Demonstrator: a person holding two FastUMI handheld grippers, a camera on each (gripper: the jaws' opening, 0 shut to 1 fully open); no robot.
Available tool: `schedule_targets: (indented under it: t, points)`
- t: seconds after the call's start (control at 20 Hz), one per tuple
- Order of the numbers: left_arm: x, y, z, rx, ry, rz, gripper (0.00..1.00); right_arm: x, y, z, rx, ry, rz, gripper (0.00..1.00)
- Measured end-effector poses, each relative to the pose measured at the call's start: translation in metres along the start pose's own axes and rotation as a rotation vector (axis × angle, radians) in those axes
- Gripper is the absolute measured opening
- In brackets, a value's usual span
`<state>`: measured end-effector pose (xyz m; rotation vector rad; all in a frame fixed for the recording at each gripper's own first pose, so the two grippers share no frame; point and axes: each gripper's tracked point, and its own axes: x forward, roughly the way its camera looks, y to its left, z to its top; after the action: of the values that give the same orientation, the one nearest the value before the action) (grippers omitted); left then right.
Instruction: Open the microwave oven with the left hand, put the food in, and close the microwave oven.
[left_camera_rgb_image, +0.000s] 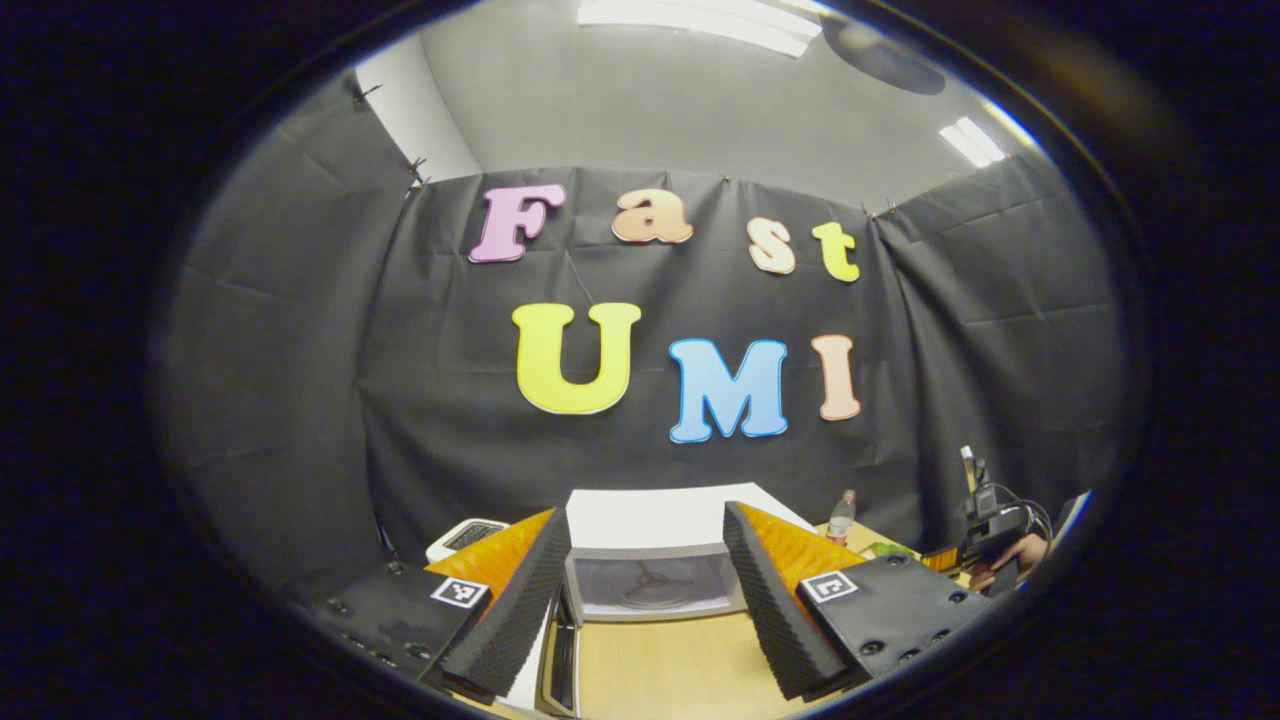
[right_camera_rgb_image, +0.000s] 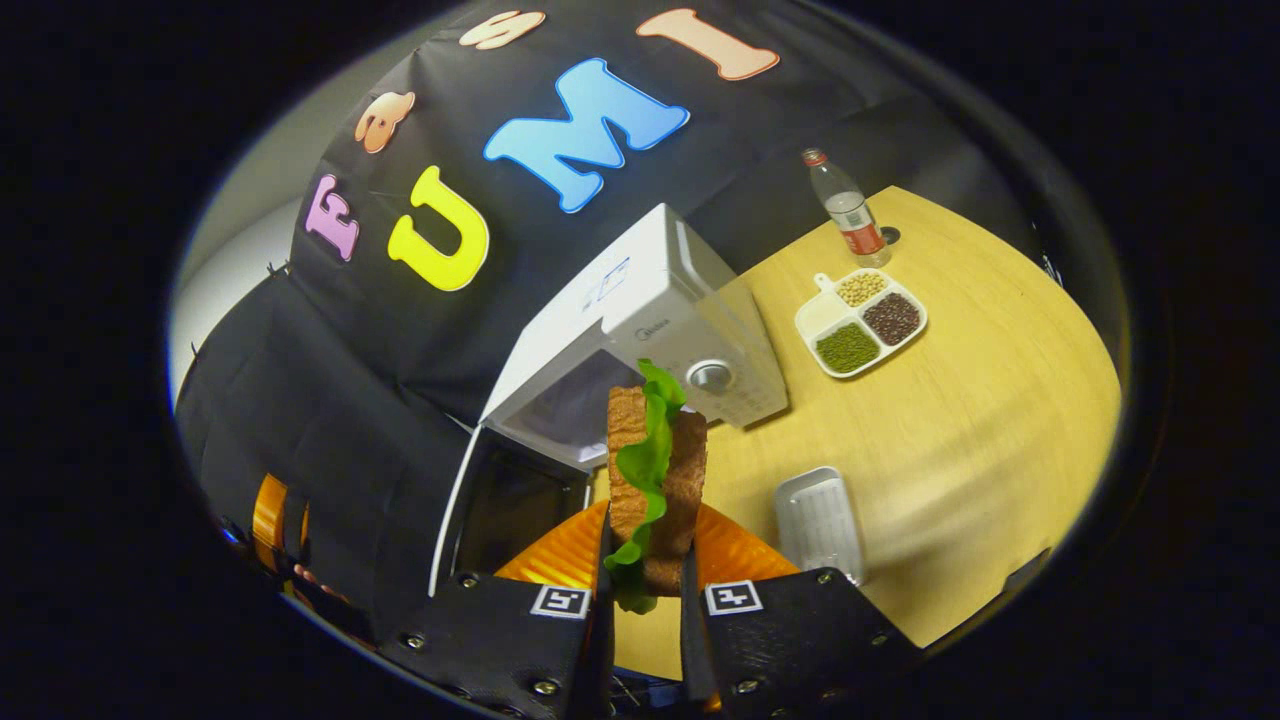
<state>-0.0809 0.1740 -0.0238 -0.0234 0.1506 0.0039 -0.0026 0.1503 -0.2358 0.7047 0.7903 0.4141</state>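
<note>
While the left gripper (left_camera_rgb_image: 648, 590) gapes, the right gripper (right_camera_rgb_image: 645, 590) clamps the sandwich (right_camera_rgb_image: 655, 480) before the open microwave (right_camera_rgb_image: 640, 330).

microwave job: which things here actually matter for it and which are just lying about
Part of the job:
- microwave, its door swung open
- sandwich, clamped in the right gripper
- left gripper, open, facing the microwave cavity

Just lying about:
- water bottle
- divided dish of beans and grains
- empty white tray
- wooden table
</note>
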Motion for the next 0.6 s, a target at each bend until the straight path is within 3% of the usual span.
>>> schedule_targets:
  t: [0.4, 0.5, 0.6]
  points:
    - [-0.01, 0.056, 0.004, -0.012, -0.032, -0.042, 1.0, 0.071, 0.071, -0.017, 0.11, -0.083, 0.081, 0.27]
    - [-0.015, 0.07, 0.006, -0.016, -0.039, -0.041, 0.95, 0.092, 0.08, -0.021, 0.154, -0.094, 0.096, 0.27]
    - [-0.019, 0.085, 0.006, -0.016, -0.04, -0.029, 1.0, 0.12, 0.084, -0.024, 0.213, -0.101, 0.091, 0.27]
